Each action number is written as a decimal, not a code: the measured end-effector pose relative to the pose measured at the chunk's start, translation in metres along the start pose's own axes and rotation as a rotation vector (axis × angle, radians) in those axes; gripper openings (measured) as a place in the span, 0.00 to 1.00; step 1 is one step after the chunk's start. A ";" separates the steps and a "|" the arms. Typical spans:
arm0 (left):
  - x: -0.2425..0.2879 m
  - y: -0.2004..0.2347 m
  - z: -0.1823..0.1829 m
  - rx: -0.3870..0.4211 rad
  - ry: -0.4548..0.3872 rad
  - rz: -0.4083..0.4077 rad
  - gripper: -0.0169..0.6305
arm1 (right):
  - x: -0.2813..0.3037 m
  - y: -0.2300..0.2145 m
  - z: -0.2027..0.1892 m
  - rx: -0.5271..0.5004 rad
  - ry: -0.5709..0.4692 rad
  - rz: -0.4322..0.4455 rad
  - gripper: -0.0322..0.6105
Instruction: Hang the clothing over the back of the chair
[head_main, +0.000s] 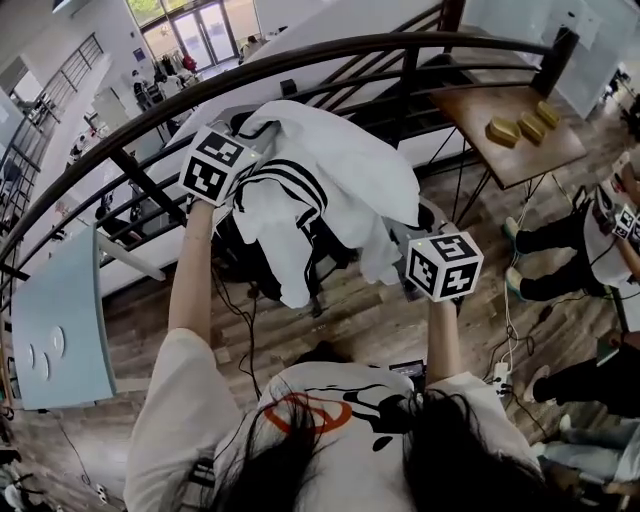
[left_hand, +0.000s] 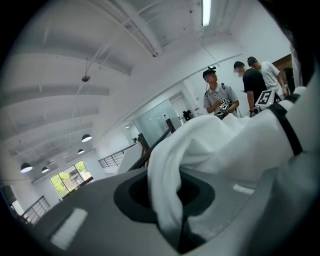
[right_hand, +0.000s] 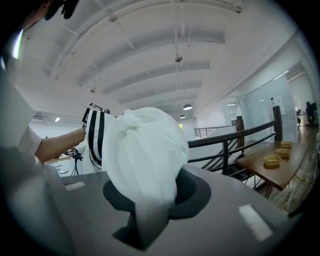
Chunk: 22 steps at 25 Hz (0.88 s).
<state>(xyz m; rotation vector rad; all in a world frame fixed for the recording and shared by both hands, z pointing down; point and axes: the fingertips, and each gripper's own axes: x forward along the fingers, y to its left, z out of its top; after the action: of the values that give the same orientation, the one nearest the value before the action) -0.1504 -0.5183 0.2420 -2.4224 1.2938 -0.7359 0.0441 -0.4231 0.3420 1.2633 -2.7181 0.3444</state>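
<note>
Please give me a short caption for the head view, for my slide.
Left tool and right tool grip a white striped garment, held up before a curved railing.

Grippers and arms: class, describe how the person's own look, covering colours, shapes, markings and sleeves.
The left gripper and right gripper have broad grey jaws round a dark recess. Each carries a white cube printed with black square markers. The person wears a white T-shirt with short sleeves and a black and orange print.
</note>
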 end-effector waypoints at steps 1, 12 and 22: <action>0.005 -0.002 -0.008 -0.014 0.001 -0.025 0.30 | 0.002 -0.001 -0.004 0.010 0.007 -0.006 0.25; 0.037 -0.032 -0.070 -0.128 -0.091 -0.273 0.31 | 0.014 -0.002 -0.037 0.069 0.042 -0.038 0.26; 0.032 -0.054 -0.091 -0.167 -0.264 -0.464 0.34 | 0.021 -0.007 -0.052 0.103 0.054 -0.049 0.27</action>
<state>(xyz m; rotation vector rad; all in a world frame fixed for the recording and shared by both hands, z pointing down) -0.1506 -0.5174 0.3526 -2.8780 0.7249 -0.4003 0.0363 -0.4295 0.3976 1.3237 -2.6501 0.5108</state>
